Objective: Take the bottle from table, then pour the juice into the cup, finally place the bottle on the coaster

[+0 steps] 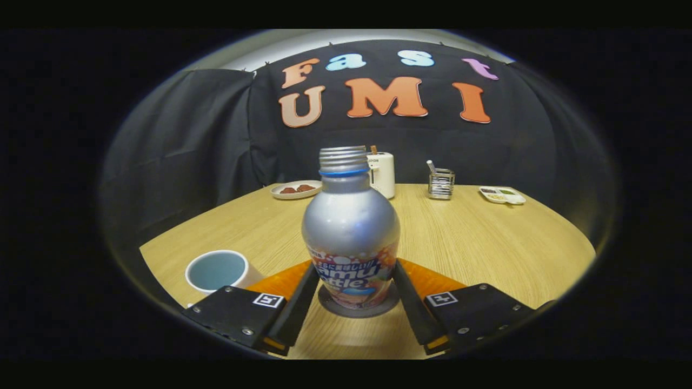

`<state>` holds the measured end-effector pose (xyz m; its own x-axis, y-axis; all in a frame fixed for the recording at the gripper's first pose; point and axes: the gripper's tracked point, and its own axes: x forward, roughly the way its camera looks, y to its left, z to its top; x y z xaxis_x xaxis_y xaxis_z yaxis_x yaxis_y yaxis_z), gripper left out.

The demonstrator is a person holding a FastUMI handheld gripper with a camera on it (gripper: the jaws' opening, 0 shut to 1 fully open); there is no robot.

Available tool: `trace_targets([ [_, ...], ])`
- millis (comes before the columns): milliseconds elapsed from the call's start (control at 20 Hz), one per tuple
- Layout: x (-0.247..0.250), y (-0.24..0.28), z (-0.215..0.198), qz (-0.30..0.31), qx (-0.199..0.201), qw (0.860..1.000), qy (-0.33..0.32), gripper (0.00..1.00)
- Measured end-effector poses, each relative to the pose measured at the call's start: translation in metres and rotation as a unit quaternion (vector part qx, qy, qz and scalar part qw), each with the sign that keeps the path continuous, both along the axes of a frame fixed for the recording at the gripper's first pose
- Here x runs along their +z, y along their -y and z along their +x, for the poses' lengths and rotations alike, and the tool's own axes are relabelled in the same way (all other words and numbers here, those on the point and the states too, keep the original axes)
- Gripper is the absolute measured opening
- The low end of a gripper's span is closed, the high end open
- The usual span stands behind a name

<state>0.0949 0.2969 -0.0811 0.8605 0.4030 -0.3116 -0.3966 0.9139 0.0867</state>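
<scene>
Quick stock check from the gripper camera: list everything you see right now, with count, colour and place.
bottle: 1, silver, cap off, upright on the coaster, between the fingers
coaster: 1, dark grey, under the bottle
cup: 1, white, blue inside, left of the fingers
plate: 1, white, brown pieces on it, far left of table
white appliance: 1, behind the bottle
wire holder: 1, metal, far side
divided dish: 1, white, far right
table: 1, light wood
gripper: 1, black with orange, fingers at the bottle's sides; grip unclear

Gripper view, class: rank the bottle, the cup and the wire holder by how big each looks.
1. bottle, standing between the gripper fingers
2. cup
3. wire holder

The order is partly due to nearness: the holder stands far back.
</scene>
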Motion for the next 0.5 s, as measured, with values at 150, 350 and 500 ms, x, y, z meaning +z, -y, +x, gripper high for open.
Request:
trace_targets([
  [150, 0.004, 0.005, -0.008, 0.009, -0.005, 1.0, -0.001, 0.93],
  [350, 0.015, 0.023, -0.027, 0.017, -0.013, 1.0, 0.005, 0.98],
  [500, 0.027, 0.047, -0.044, 0.025, -0.024, 0.999, 0.012, 0.98],
])
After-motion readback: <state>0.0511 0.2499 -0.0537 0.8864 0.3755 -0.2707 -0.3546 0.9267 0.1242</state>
